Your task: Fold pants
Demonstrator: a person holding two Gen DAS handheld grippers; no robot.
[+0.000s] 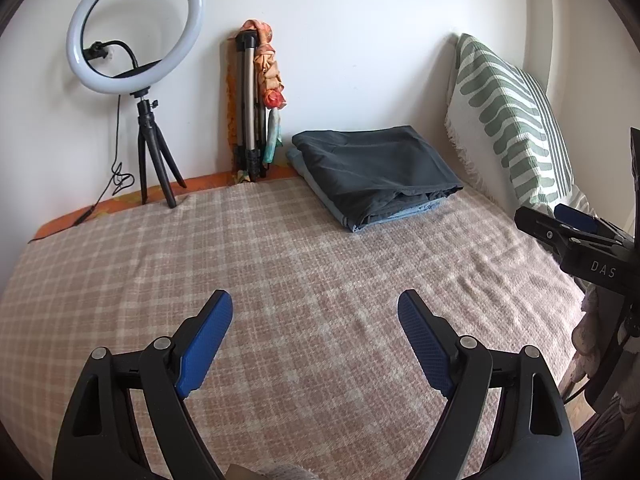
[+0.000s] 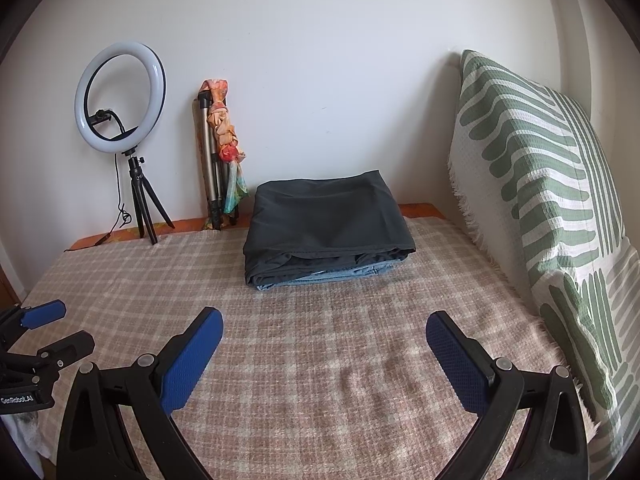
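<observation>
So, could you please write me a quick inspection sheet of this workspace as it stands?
Surface: bed under a checked blanket, lightly rumpled.
Job's things: dark pants folded, lying on folded light blue pants near the wall.
Clutter: ring light on a small tripod; folded tripod with a colourful cloth draped over it, leaning on the wall.
Grippers: left hand-held gripper open, empty; right hand-held gripper open, empty; both above the blanket.
Cables: black cable hanging from the ring light to the bed edge.
Surroundings: white wall; green-patterned cushion upright at right.
</observation>
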